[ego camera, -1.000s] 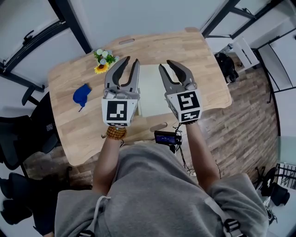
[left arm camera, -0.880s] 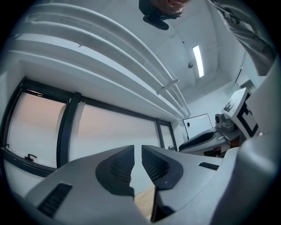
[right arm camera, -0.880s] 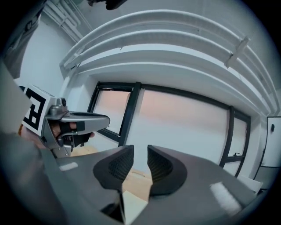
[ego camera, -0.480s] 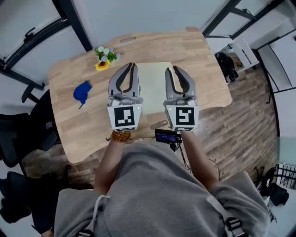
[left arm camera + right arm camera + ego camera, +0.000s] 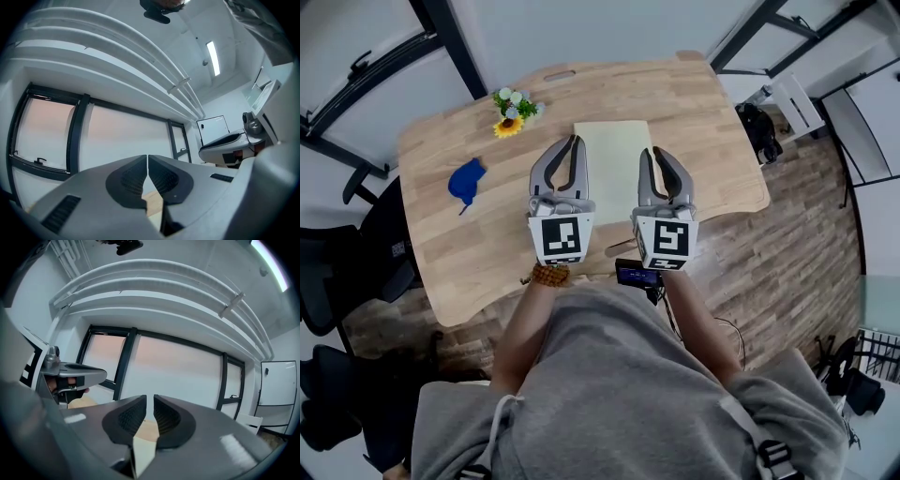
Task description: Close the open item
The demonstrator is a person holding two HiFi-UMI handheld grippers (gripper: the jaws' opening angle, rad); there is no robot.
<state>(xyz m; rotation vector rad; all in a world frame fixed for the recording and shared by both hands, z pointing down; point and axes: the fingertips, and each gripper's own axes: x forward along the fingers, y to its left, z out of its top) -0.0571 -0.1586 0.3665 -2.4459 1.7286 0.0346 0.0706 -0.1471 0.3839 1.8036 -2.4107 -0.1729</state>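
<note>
A pale yellow flat book or folder [image 5: 612,155] lies on the wooden table [image 5: 694,122], showing one plain face. Both grippers hover above it, pointing away from me and up toward the wall and windows. My left gripper [image 5: 573,142] is over its left edge and is shut with nothing between the pads [image 5: 148,158]. Over its right edge is my right gripper [image 5: 652,152]; its jaws are closing, with a narrow gap and nothing between them [image 5: 150,400]. Each gripper view also shows the other gripper at its side.
A small bunch of artificial flowers [image 5: 513,112] stands at the table's back left. A blue crumpled thing [image 5: 466,186] lies on the left side. A small dark device with a lit screen [image 5: 637,275] sits at the near edge. Black chairs stand at the left.
Both grippers have drawn back toward me over the pale item. Their jaws, wide apart a second ago, have come together: the left fully, the right almost.
</note>
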